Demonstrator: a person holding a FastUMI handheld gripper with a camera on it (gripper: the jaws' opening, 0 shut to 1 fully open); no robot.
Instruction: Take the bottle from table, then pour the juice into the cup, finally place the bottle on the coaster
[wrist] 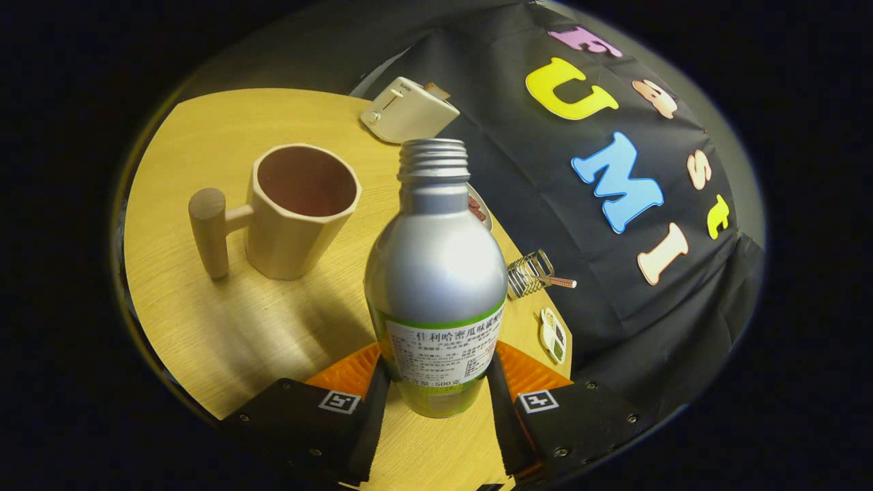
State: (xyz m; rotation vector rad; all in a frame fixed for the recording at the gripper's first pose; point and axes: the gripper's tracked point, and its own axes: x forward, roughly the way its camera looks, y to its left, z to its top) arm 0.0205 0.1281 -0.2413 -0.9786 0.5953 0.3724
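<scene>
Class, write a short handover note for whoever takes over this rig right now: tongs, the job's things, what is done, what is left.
Tongs: shut on the bottle, one finger on each side of its lower body.
Bottle: uncapped, gripped and tilted above the table.
Cup: upright on the table, beyond the fingers, beside the bottle's neck, handle pointing away from the bottle.
Done: bottle taken.
Left: pour juice into the cup, then set the bottle on the coaster.

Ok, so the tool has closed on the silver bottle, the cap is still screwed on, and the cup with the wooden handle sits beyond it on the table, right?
Not quite: the cap is off. The gripper view shows the bottle's bare threaded neck, open at the top. The rest holds: the tool has both fingers pressed against the bottle's lower body, and the cup with the wooden handle stands beyond it on the table.
</scene>
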